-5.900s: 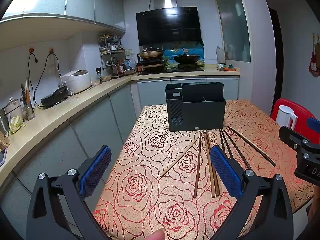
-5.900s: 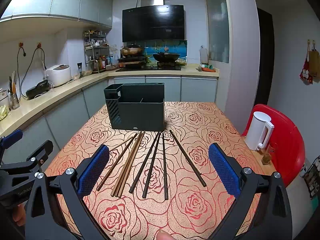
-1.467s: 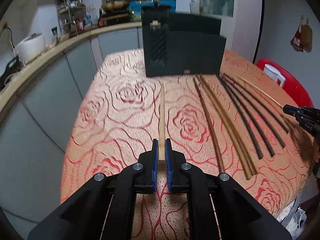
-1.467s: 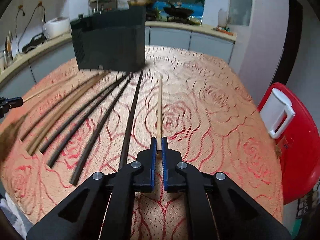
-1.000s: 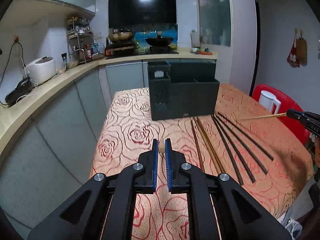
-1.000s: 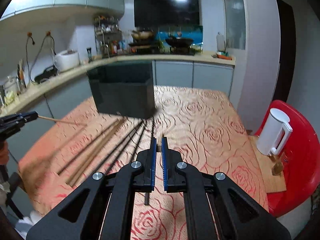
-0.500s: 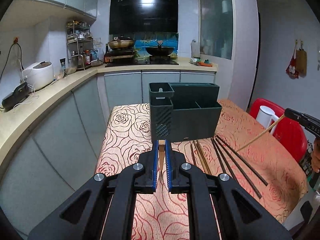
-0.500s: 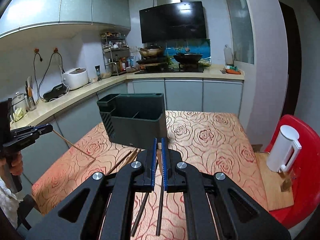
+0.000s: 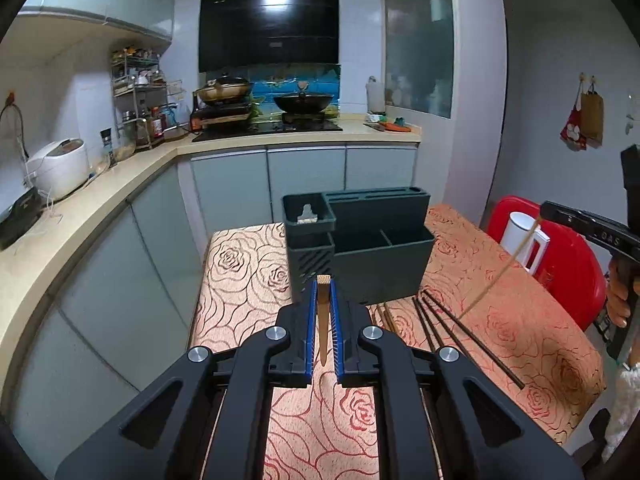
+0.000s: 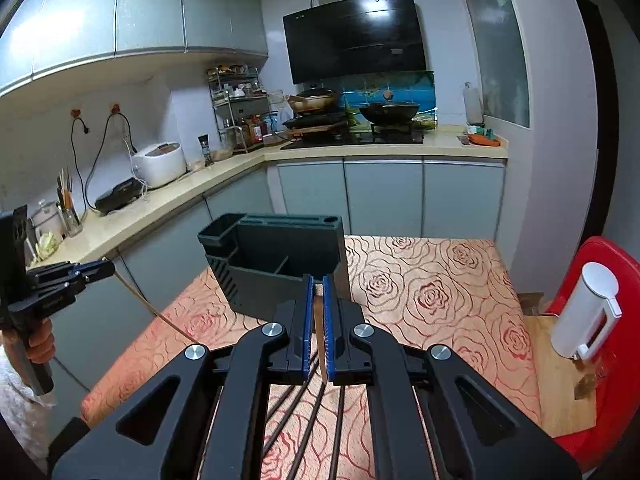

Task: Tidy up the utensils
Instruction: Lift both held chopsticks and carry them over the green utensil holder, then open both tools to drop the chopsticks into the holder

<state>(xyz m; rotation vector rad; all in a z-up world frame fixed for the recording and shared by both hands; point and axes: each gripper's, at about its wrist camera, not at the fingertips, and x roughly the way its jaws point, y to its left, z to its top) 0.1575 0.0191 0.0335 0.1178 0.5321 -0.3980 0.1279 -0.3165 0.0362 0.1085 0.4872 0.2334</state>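
Observation:
My left gripper [image 9: 323,300] is shut on a light wooden chopstick [image 9: 322,320], held above the table with its tip hanging down; it also shows in the right wrist view [image 10: 148,306]. My right gripper [image 10: 316,300] is shut on another light wooden chopstick [image 10: 319,328], also seen in the left wrist view [image 9: 496,276]. The dark utensil holder [image 9: 360,252] with several compartments stands on the table just ahead of both grippers. Several dark and brown chopsticks [image 9: 448,328] lie on the rose-patterned tablecloth below.
A red chair [image 10: 600,320] with a white kettle [image 10: 588,312] stands to the table's right. A kitchen counter [image 9: 80,216] with a rice cooker [image 9: 60,168] runs along the left. The stove with pans [image 9: 264,100] is at the back.
Both grippers have risen higher above the table with their chopsticks. The chopsticks now hang steeply tip down, and the holder's open top has come into view.

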